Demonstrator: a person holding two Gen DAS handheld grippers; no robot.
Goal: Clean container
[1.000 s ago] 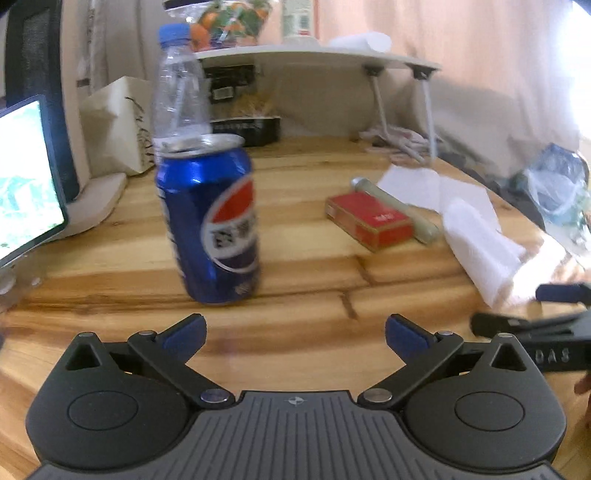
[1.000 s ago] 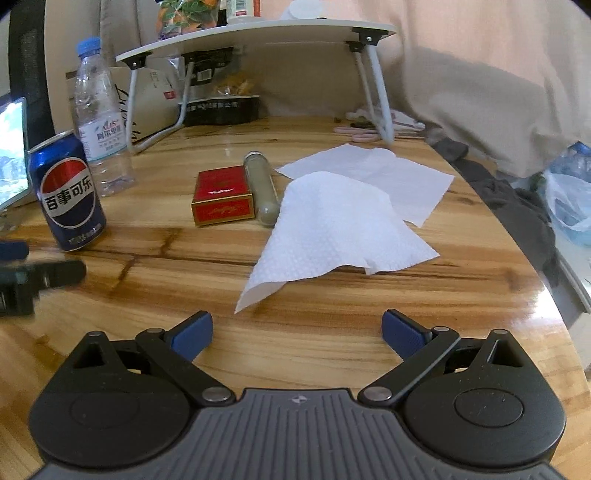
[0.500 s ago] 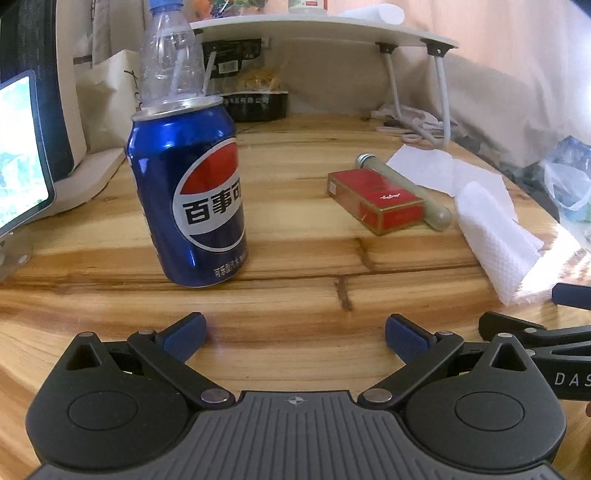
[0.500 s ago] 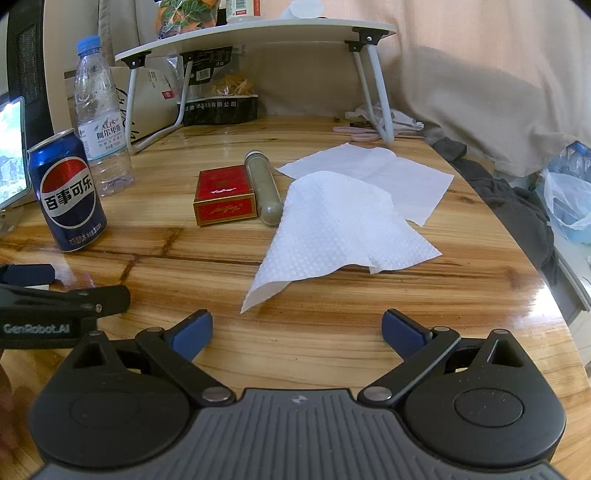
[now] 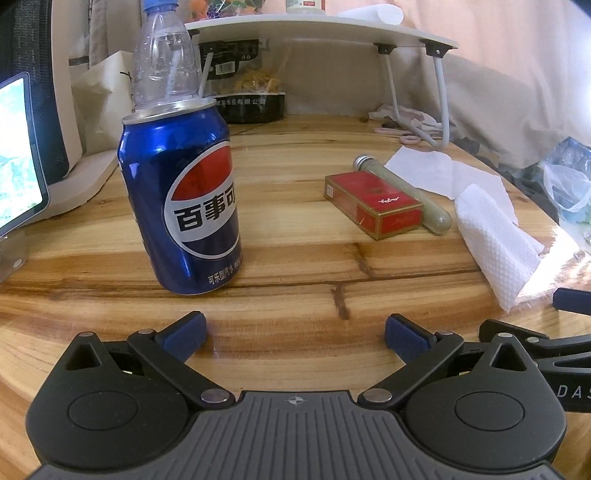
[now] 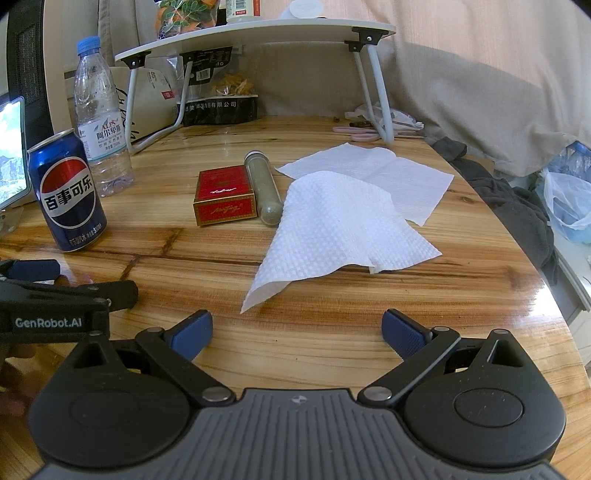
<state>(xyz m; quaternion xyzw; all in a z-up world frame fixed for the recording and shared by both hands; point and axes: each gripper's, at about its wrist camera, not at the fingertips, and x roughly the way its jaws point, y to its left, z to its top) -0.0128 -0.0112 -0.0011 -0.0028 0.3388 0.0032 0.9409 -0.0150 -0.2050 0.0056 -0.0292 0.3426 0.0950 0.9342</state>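
A blue Pepsi can [image 5: 181,203] stands upright on the wooden counter [image 5: 295,258], at about 11 o'clock from the left tool [image 5: 293,338], whose blue-padded jaws are spread wide and empty just short of the can's base. Directly behind the can, at 12 o'clock from it, rises a clear water bottle [image 5: 164,62] with a blue cap.

In the right wrist view, the right tool [image 6: 297,334] is likewise released, its fingers parted over bare wood, with the near corner of a crumpled white paper towel [image 6: 340,232] lying just ahead at 12 o'clock. A second, flatter paper sheet [image 6: 376,173] lies beyond it, partly overlapped by it. At 11 o'clock from the right tool sits a red cigarette pack [image 6: 225,195], touching along its right side a slim glass tube [image 6: 264,184] with a metal cap and greenish contents. The can appears far off at 10 o'clock in this view, well apart from the towel.

At the counter's far edge stands a small white folding lap table [image 6: 258,31] on metal legs, with a dark snack package [image 6: 219,107] beneath it and pink scissors [image 6: 356,133] near its right leg. A lit screen [image 5: 18,155] leans at 9 o'clock.
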